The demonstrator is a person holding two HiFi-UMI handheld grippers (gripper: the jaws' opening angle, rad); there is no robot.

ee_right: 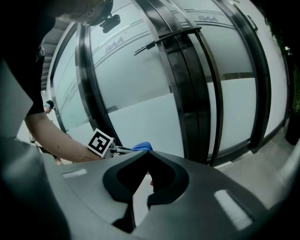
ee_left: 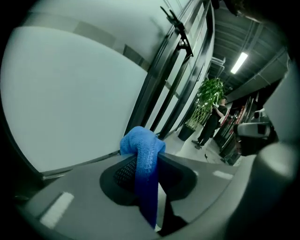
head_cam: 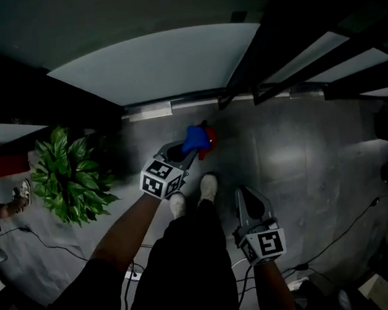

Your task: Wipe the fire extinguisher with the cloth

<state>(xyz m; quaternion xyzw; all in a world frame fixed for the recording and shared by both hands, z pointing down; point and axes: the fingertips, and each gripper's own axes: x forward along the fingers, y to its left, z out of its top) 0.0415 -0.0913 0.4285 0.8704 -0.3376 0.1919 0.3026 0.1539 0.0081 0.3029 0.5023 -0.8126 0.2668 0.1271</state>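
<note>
I see a grey, glossy floor (head_cam: pixel 303 168) running up to the foot of the glass wall. A leafy potted plant (head_cam: pixel 67 172) stands on it at the left. The red fire extinguisher (head_cam: pixel 210 140) stands near the wall, just ahead of two white shoes (head_cam: pixel 208 187). Thin black cables (head_cam: pixel 53 247) trail across the floor at both lower sides.

Black trousers (head_cam: pixel 191 273), white shoes (head_cam: pixel 208 185), dark short sleeve (head_cam: pixel 82 308).
</note>
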